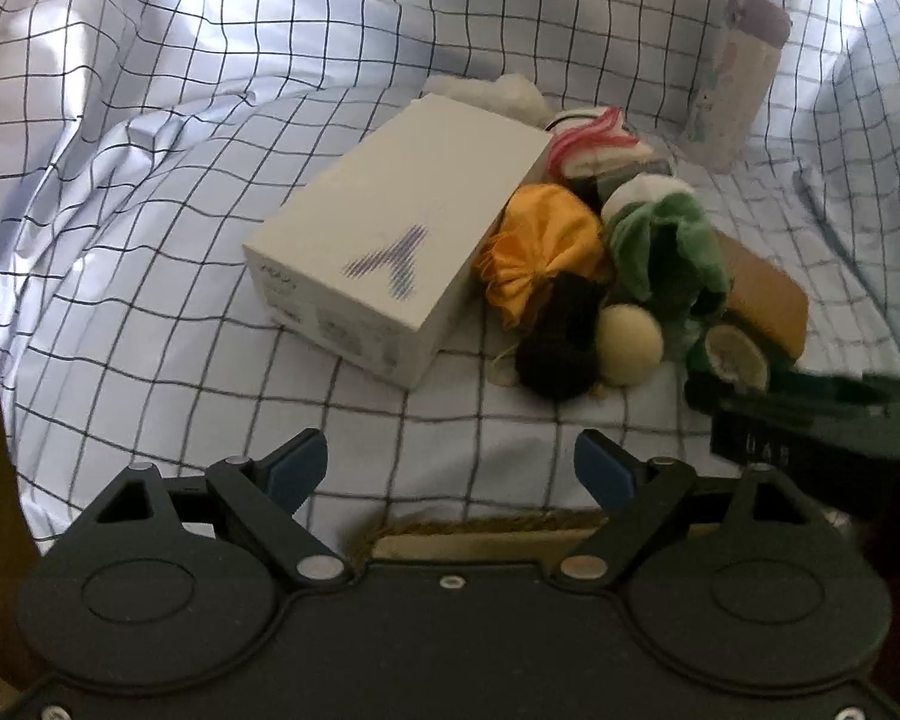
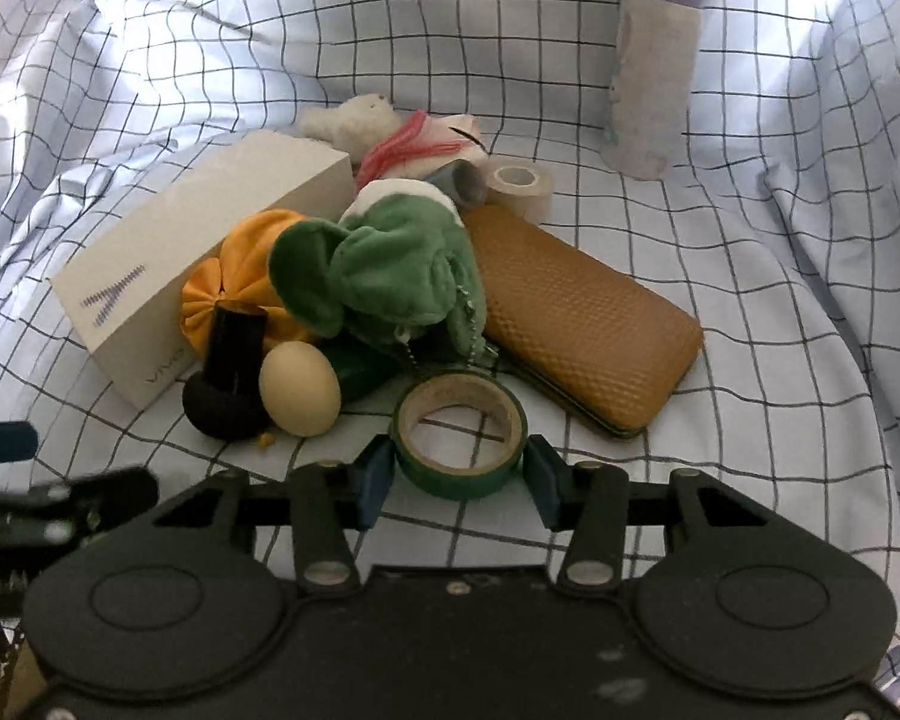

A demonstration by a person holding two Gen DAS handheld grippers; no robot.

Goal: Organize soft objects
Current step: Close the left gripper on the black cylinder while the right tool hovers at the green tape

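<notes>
my right gripper (image 2: 457, 480) had its jaws clamped on the green tape roll (image 2: 459, 441); my left gripper (image 1: 450, 471) hung wide open, empty, over the checked cloth (image 1: 150, 180).

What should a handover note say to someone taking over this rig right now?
Right gripper: jaws shut on the green tape roll, at the near edge of the pile.
Left gripper: jaws open, empty, over the checked cloth.
Pile: green plush toy, orange fabric pouch, pink-and-white plush, white box, egg, tan case.
Done: no soft objects visibly sorted.
Left: the soft objects.
</notes>
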